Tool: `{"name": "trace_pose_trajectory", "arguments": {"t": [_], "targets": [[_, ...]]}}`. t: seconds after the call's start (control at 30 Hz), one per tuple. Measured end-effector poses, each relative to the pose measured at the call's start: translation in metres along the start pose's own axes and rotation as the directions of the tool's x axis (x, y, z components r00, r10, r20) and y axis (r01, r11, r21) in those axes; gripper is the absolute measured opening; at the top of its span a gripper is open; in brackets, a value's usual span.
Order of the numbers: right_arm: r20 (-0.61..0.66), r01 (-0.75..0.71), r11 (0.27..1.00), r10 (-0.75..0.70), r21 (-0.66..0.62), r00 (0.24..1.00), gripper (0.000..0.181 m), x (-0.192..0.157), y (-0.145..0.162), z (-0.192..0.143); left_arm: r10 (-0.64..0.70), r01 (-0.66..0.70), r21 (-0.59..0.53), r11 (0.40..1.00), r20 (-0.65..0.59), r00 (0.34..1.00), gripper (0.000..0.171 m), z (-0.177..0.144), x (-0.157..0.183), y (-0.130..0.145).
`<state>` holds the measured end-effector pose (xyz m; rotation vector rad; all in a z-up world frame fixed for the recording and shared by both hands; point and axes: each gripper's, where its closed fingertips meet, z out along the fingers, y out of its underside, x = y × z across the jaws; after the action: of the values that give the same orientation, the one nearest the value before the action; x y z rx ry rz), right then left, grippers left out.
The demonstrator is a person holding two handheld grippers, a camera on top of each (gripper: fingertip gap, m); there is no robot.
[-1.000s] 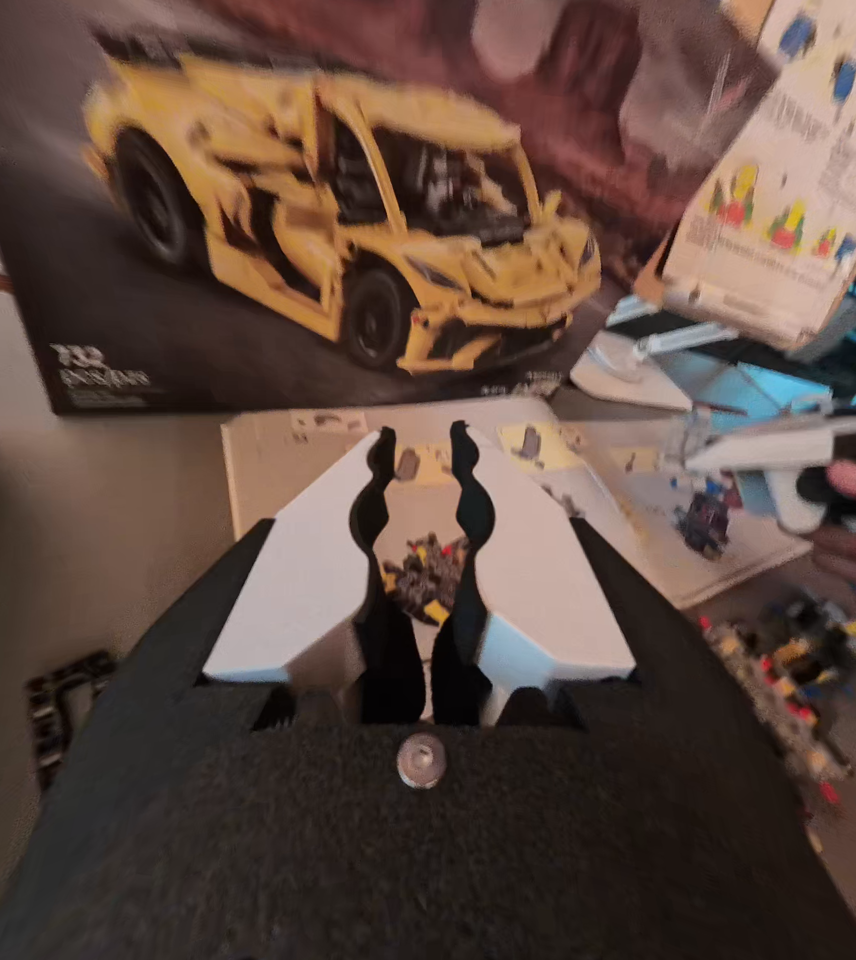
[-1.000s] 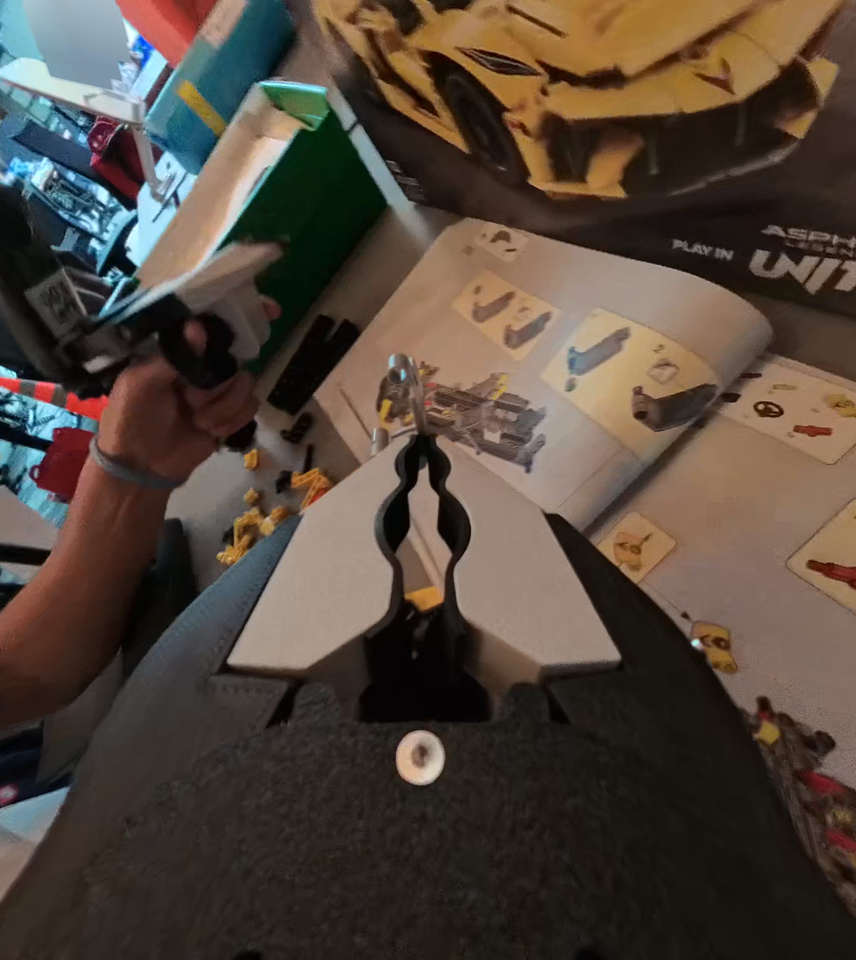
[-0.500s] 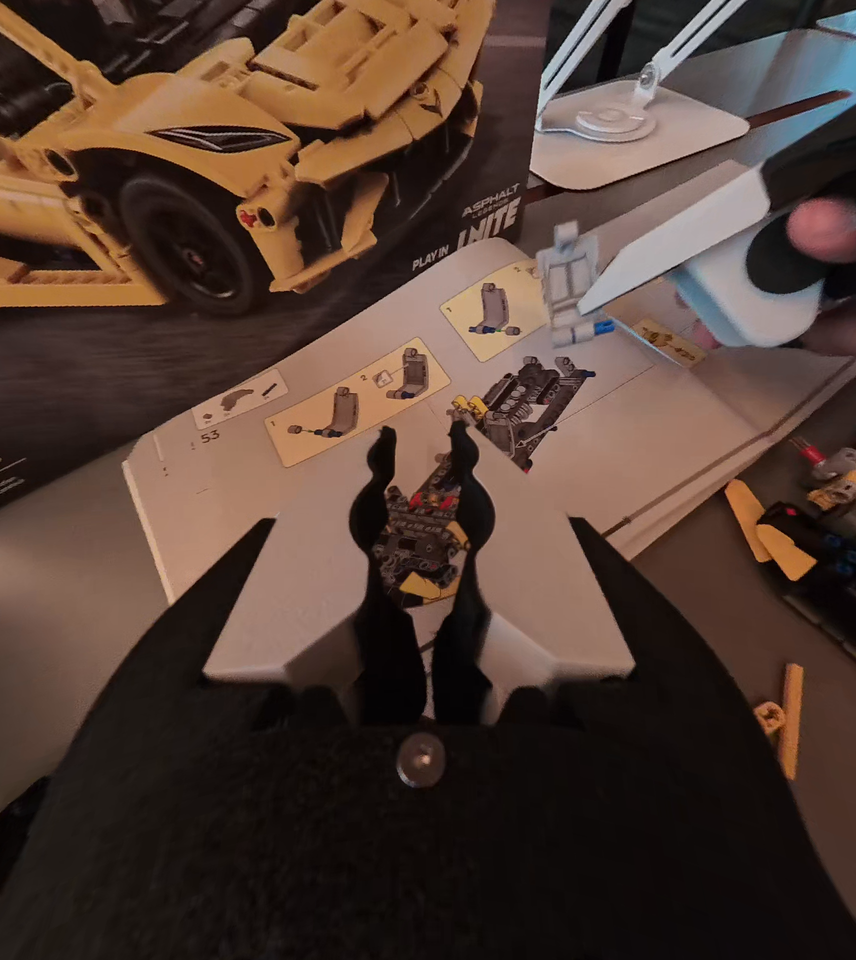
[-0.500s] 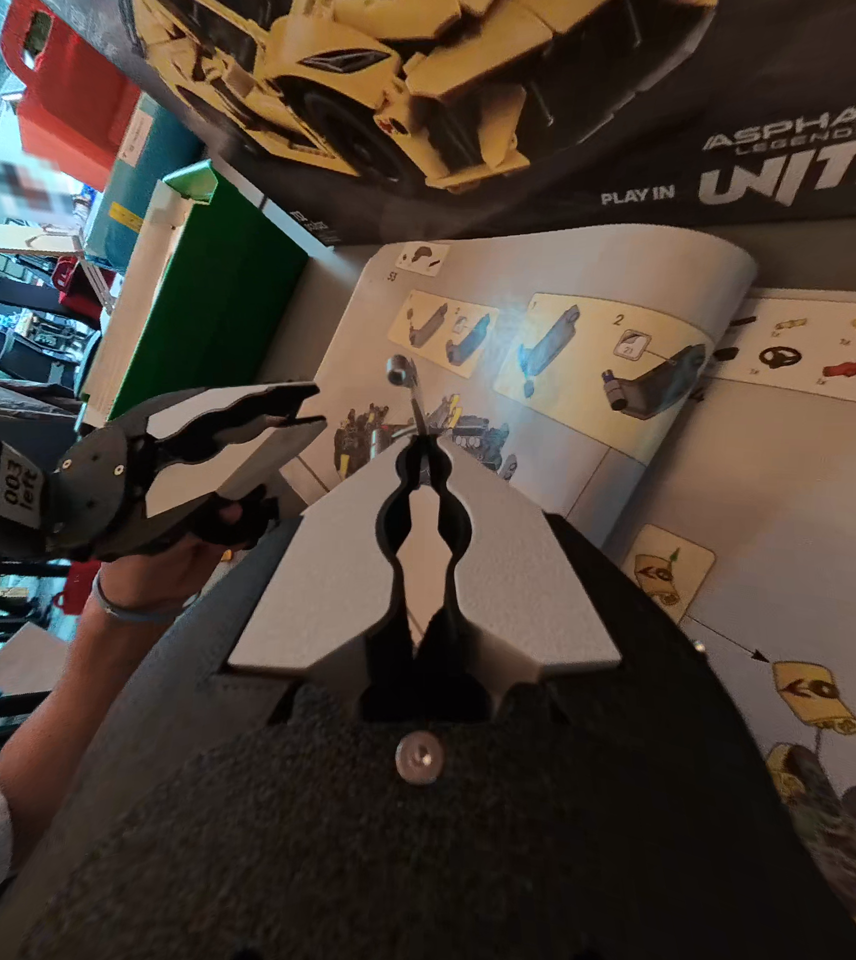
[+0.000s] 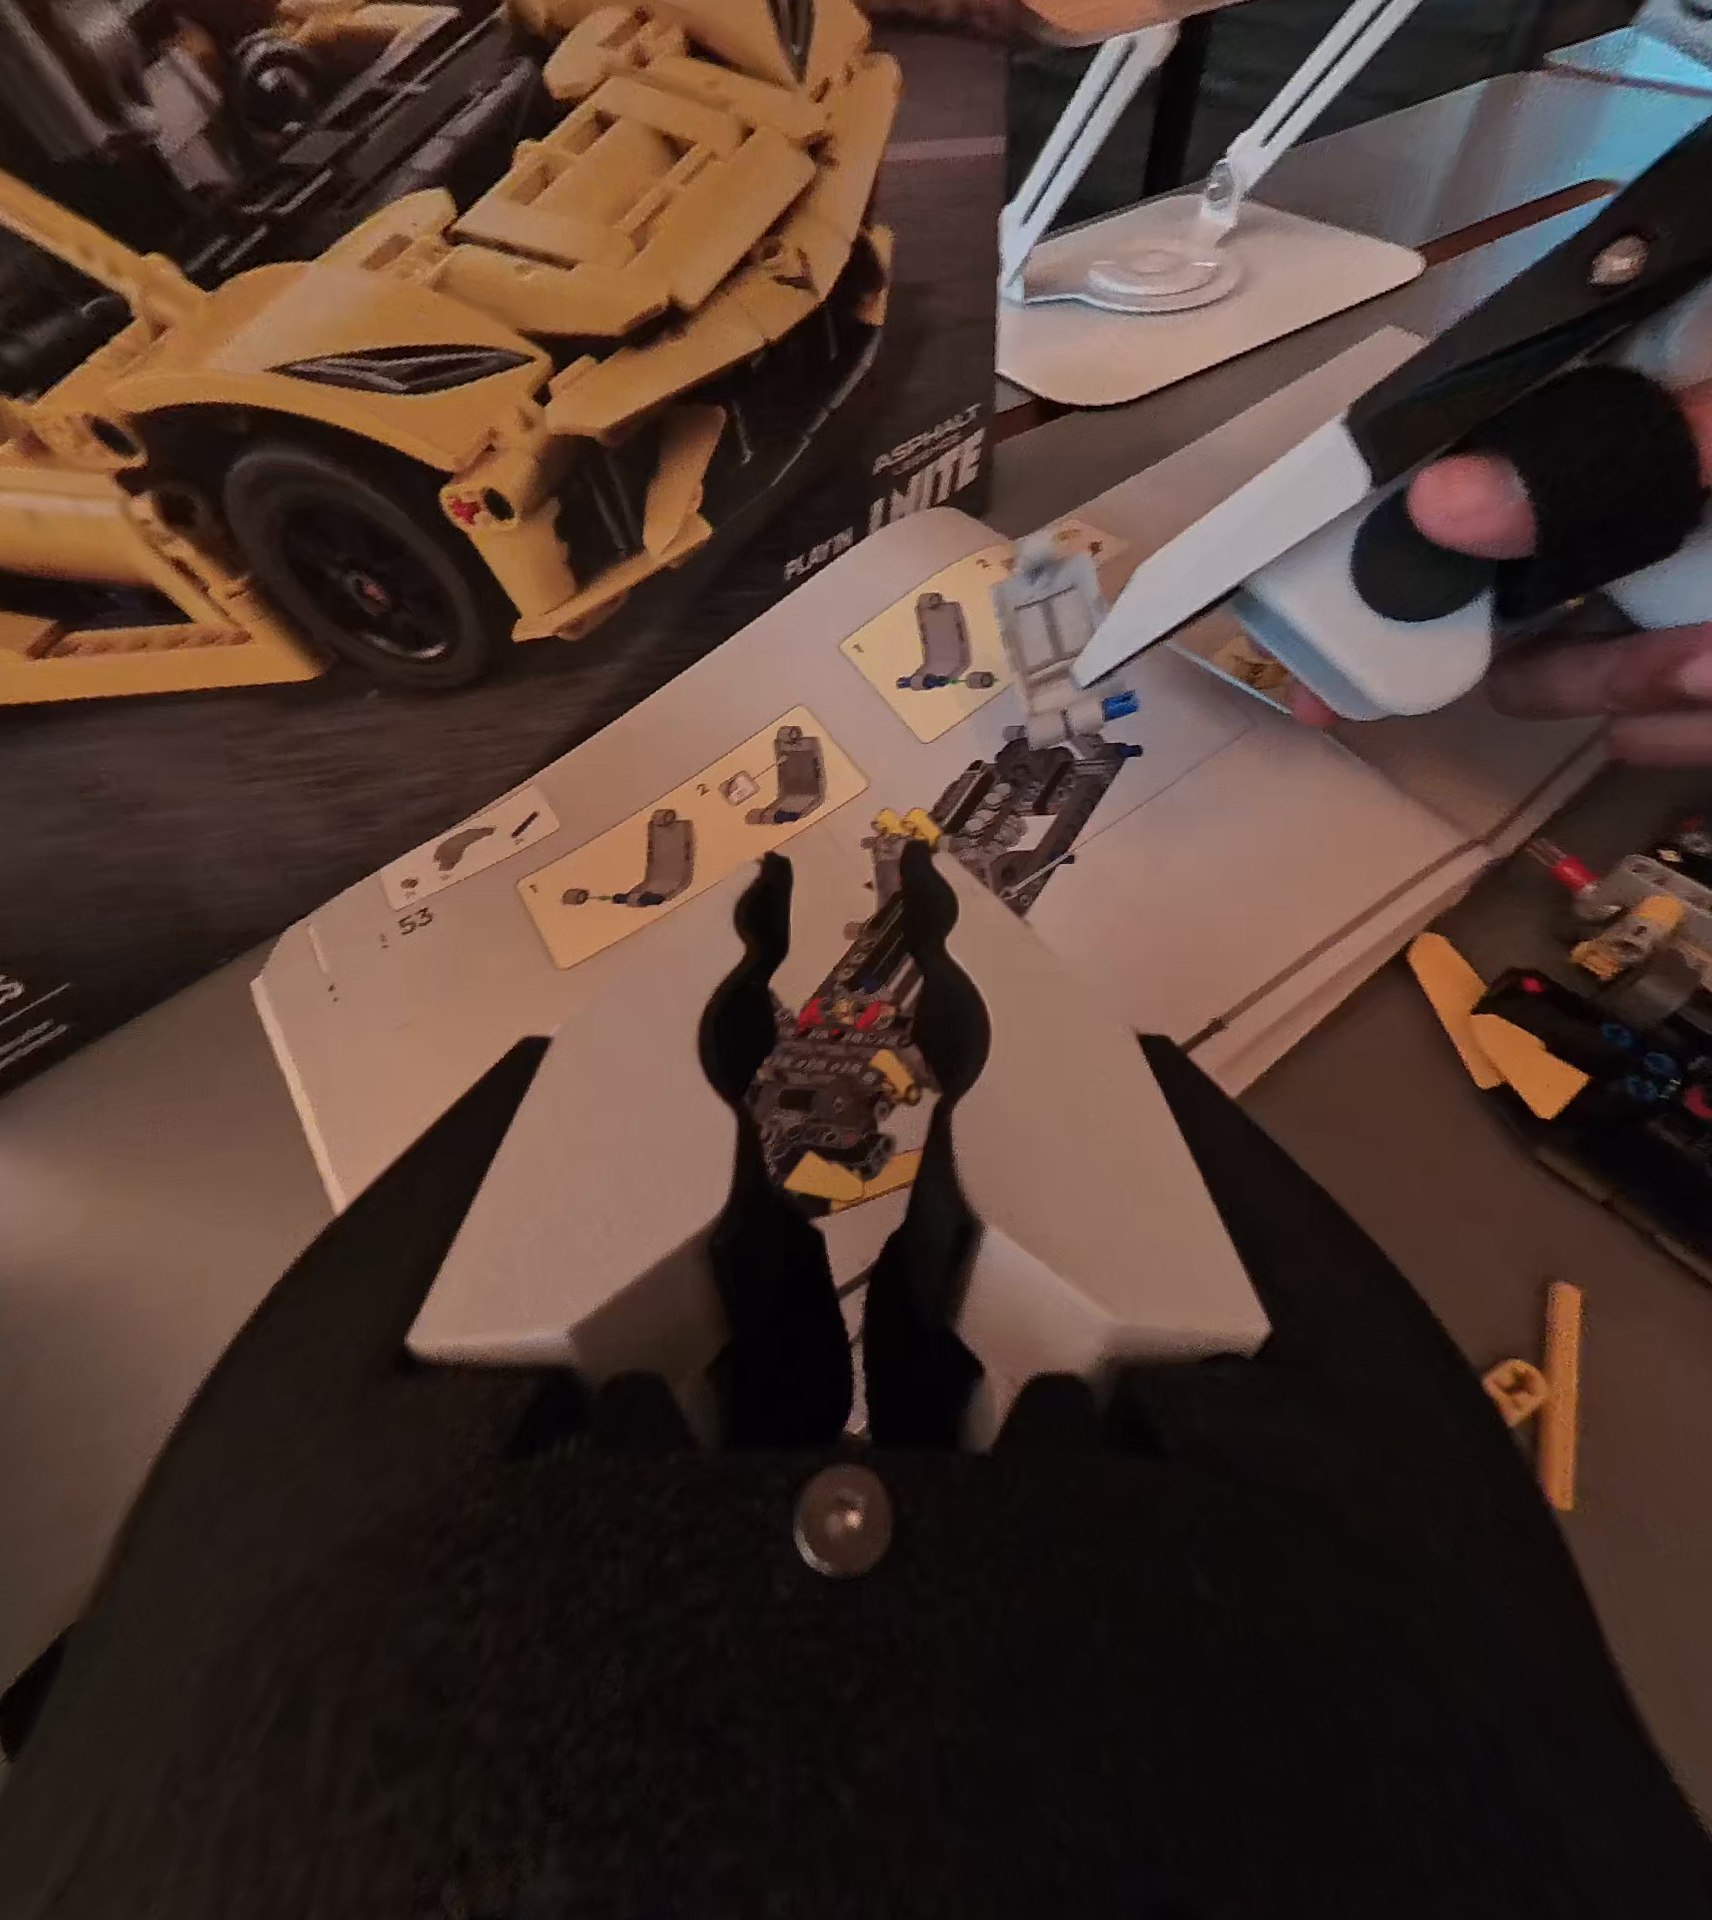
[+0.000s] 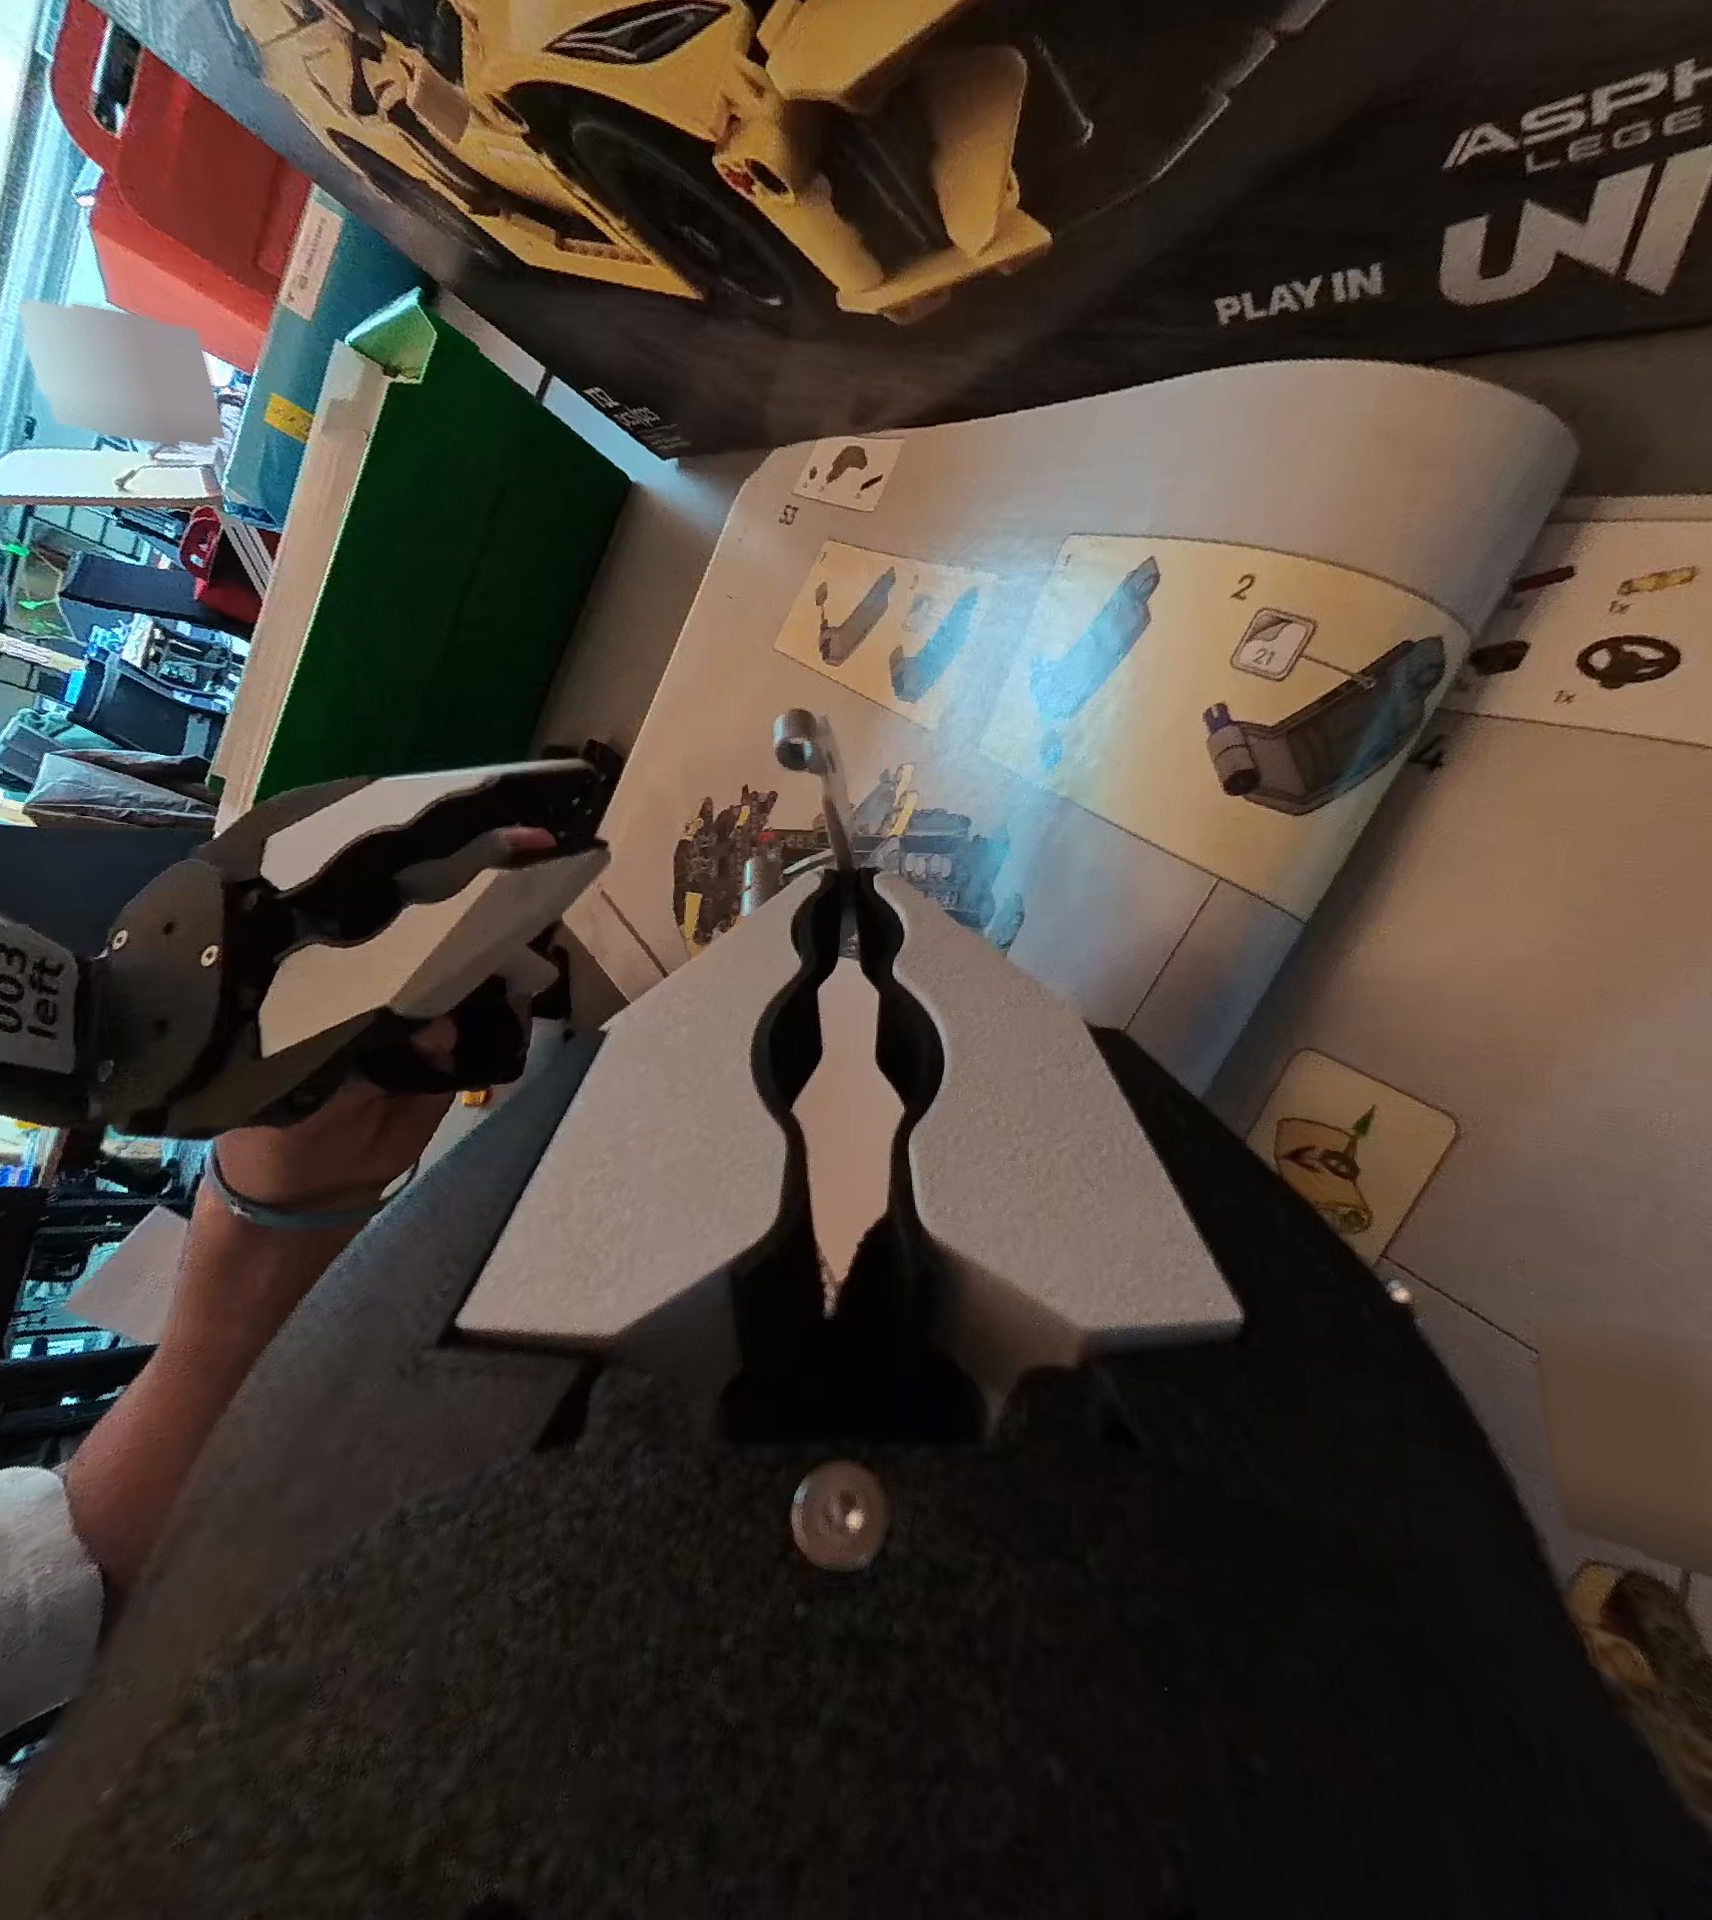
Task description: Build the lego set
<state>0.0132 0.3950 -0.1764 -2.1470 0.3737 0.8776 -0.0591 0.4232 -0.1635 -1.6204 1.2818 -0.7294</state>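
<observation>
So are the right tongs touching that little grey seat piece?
Touching. The right wrist view shows the right tongs shut on the grey seat piece; the left wrist view shows it pinched at their tips.

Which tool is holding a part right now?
The right tool: it is shut on a grey seat piece. The left tool is open and empty.

White lettering marks the dark set box (image 6: 1247, 208); numerals the instruction booklet (image 5: 623, 883); a sticker the left claw (image 6: 561, 821).
</observation>
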Motion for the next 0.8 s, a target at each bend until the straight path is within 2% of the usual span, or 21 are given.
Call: {"name": "trace_pose_trajectory", "arguments": {"t": [0.1, 0.23, 0.33, 0.4, 0.47, 0.53, 0.8], "targets": [[0.047, 0.018, 1.0, -0.019, 0.021, 0.999, 0.001, -0.012, -0.002, 0.0, 0.013, -0.013, 0.028, 1.0, -0.014, 1.0, 0.023, -0.002, 0.006, -0.007], [0.102, 0.16, 0.985, -0.166, 0.072, 0.981, 0.001, -0.038, -0.007, 0.001, -0.104, 0.101, 0.037, 0.994, 0.095, 0.99, 0.026, -0.008, -0.024, -0.006], [0.072, 0.295, 0.948, -0.305, 0.122, 0.95, 0.002, -0.05, -0.011, -0.002, -0.149, 0.147, 0.079, 0.986, 0.013, 0.989, 0.029, -0.013, -0.019, -0.014], [0.044, 0.349, 0.923, -0.361, 0.164, 0.932, 0.001, -0.055, -0.017, -0.006, -0.092, 0.1, 0.13, 0.986, -0.067, 0.993, 0.03, -0.018, -0.002, -0.026], [0.026, 0.381, 0.91, -0.39, 0.164, 0.92, 0.001, -0.059, -0.018, -0.009, -0.006, 0.02, 0.165, 0.986, -0.084, 0.996, 0.034, -0.02, 0.013, -0.033], [0.016, 0.394, 0.905, -0.401, 0.159, 0.916, 0.001, -0.061, -0.017, -0.009, 0.053, -0.037, 0.154, 0.987, -0.097, 0.994, 0.037, -0.017, 0.026, -0.031], [0.092, 0.34, 0.931, -0.353, 0.134, 0.931, 0.001, -0.077, -0.002, 0.003, 0.063, -0.05, 0.178, 0.983, -0.065, 0.996, 0.029, -0.014, 0.035, -0.037]]}}
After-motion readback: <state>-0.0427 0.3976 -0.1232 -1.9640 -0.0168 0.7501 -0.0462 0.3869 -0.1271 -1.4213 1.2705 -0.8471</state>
